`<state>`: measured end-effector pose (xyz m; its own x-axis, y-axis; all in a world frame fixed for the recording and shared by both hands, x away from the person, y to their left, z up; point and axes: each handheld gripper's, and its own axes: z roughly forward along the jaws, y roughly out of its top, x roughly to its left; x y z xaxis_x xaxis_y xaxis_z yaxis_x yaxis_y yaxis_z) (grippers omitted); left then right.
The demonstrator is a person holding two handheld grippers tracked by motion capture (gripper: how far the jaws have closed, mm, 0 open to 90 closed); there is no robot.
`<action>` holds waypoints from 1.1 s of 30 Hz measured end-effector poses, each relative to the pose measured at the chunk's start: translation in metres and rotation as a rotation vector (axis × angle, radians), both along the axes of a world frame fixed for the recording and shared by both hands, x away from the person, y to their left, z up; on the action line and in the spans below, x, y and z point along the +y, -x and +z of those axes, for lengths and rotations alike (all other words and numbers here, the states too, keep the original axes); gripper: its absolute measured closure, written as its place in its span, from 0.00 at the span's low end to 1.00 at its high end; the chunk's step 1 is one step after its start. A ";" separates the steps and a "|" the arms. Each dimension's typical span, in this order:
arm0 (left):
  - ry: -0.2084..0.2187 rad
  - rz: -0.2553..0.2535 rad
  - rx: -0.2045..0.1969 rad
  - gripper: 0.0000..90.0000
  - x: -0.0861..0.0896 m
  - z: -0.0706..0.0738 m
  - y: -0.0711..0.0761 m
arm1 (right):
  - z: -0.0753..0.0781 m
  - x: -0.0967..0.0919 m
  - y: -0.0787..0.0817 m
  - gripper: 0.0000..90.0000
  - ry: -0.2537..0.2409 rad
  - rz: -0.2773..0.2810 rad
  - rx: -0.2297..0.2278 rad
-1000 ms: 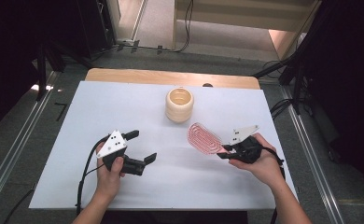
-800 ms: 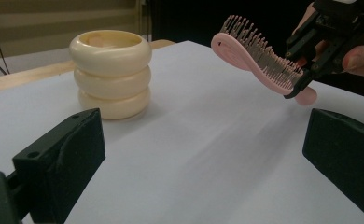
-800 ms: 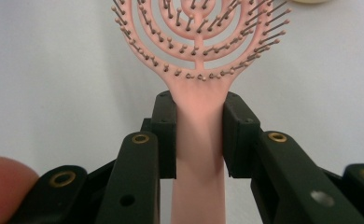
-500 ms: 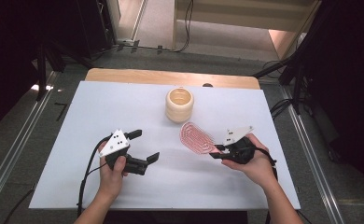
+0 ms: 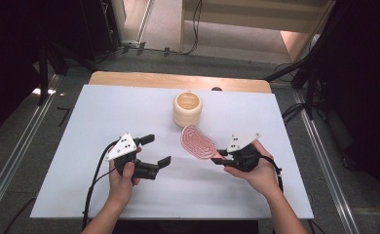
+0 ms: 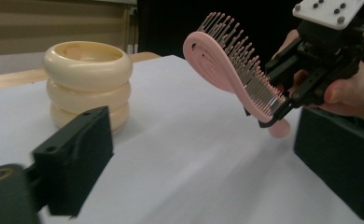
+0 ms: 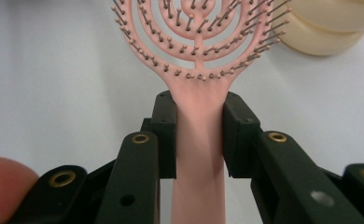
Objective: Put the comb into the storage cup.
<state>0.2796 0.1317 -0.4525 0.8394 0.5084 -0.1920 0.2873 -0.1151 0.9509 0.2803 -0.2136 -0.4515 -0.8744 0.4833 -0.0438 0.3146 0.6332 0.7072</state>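
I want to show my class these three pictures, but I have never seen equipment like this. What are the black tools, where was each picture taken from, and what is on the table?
A person holds a two-jaw black tool in each hand. One picture looks down from above the white-covered table; the other two come from small cameras riding on each tool.

The right gripper is shut on the handle of a pink plastic hairbrush with wire bristles, held lifted off the table. The left gripper holds nothing; its jaws have just been closing a little but stand open. A cream ribbed pot shaped like stacked rings stands beyond the brush.
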 end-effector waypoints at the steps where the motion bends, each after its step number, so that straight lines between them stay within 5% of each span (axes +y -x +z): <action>1: 0.003 -0.002 0.008 0.11 -0.001 0.000 0.000 | 0.000 0.002 0.000 0.76 -0.004 -0.002 -0.010; 9: 0.056 -0.012 0.054 0.11 -0.010 0.001 -0.001 | -0.001 0.012 0.004 0.76 -0.047 -0.024 -0.051; 33: 0.105 -0.020 0.097 0.12 -0.027 0.006 -0.003 | -0.014 0.041 0.014 0.76 -0.137 -0.100 -0.119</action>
